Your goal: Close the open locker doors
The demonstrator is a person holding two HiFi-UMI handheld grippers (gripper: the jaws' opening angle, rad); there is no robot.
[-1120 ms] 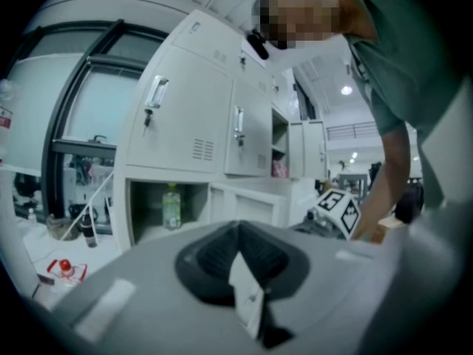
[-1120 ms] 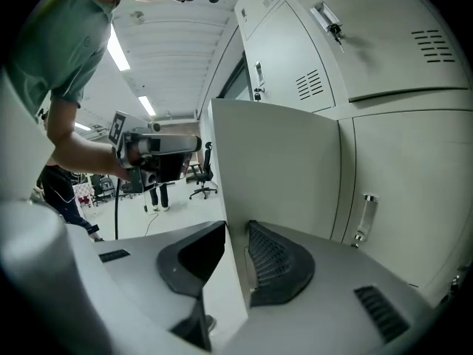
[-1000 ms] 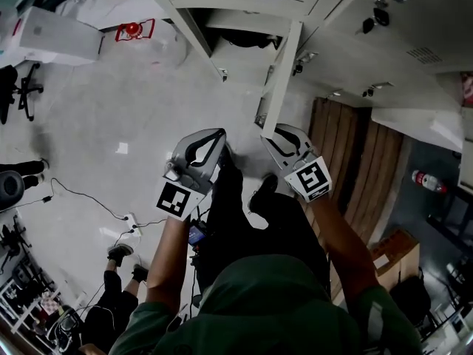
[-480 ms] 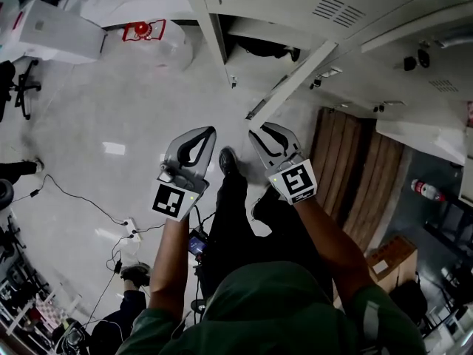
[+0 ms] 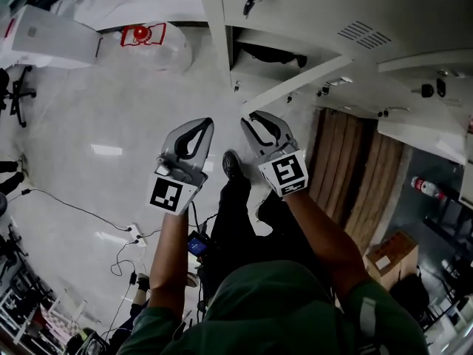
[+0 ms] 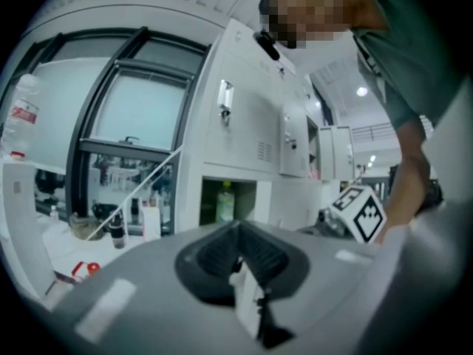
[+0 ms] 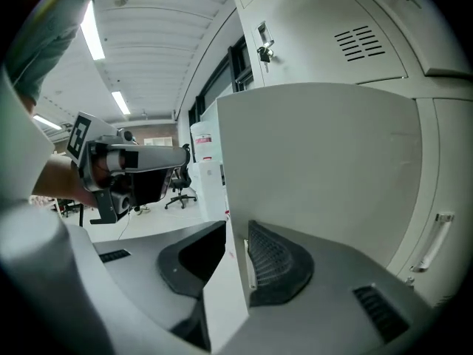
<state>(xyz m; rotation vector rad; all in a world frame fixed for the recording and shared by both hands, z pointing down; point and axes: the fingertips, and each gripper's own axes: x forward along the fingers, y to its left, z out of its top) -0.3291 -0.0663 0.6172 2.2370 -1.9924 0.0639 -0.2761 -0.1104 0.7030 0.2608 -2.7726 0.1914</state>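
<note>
Two grippers are in use, and only one is engaged.

1. Right gripper (image 7: 235, 261): its jaws are closed on the free edge of the open locker door (image 7: 318, 168). The panel stands upright between the two pads, with the ribbed pad against its inner face. From the head view, this gripper (image 5: 260, 124) sits at the outer end of the door (image 5: 303, 83), which swings out at an angle from the locker bank (image 5: 295, 6).

2. Left gripper (image 6: 238, 235): its jaws are pressed together with nothing between them. It hangs free just beside the right one (image 5: 191, 135), above the floor (image 5: 111, 109), touching neither door nor cabinet.

3. Compartment (image 5: 259, 50): it is exposed behind the swung-out door, with something dark inside that cannot be identified. The left gripper view shows an open bay holding a green bottle (image 6: 225, 202).

4. Progress: the door in hand is held but not yet shut, standing well off its frame. The doors above it, with keys in their locks, appear closed. Further along the row, the left gripper view shows at least one more panel (image 6: 294, 143) that looks ajar.

In my judgement the task is at an early to middle stage. This door needs swinging home, and the remaining doors need checking.
</note>
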